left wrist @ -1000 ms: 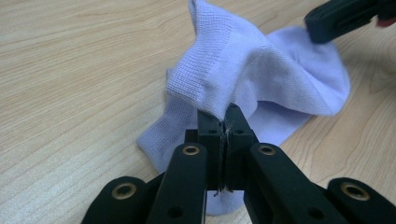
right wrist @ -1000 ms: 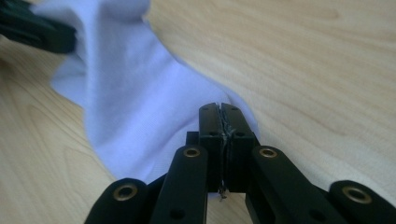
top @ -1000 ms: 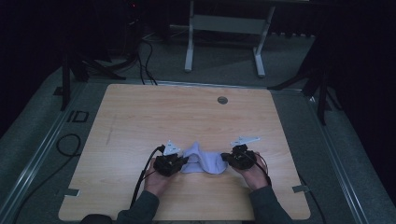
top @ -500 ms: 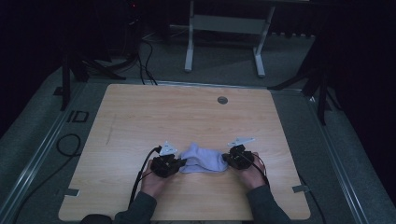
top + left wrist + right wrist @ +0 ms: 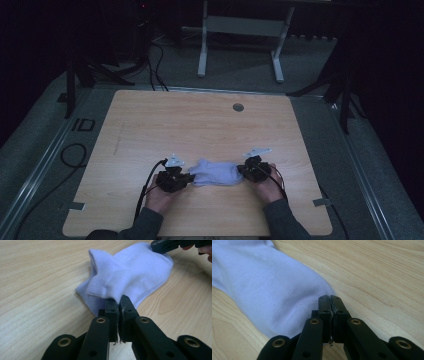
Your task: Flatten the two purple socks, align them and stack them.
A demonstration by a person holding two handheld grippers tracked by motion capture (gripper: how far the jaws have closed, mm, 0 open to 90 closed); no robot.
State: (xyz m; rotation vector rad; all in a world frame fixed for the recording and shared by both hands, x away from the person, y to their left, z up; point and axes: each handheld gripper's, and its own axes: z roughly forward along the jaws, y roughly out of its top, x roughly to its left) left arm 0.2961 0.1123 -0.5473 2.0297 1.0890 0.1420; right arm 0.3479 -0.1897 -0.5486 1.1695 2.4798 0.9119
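- Now pinched at its cuff end by left claw (image 5: 117, 302), jaws just eased slightly: pale sock (image 5: 130, 275), flat on bench (image 5: 200, 125).
- Clamped at its toe end by right claw (image 5: 329, 301).

Looks like a lab or recording studio setup, not a home. A plain wooden table (image 5: 200, 125) with a cable grommet (image 5: 238, 107) near its far edge is set on grey carpet (image 5: 35, 165), ringed by metal floor rails (image 5: 45, 160). Black stand legs (image 5: 85, 75) and loose cables (image 5: 155, 60) are seen past the far left corner, and a white desk frame (image 5: 240, 35) is parked behind. Everything around is kept dark.
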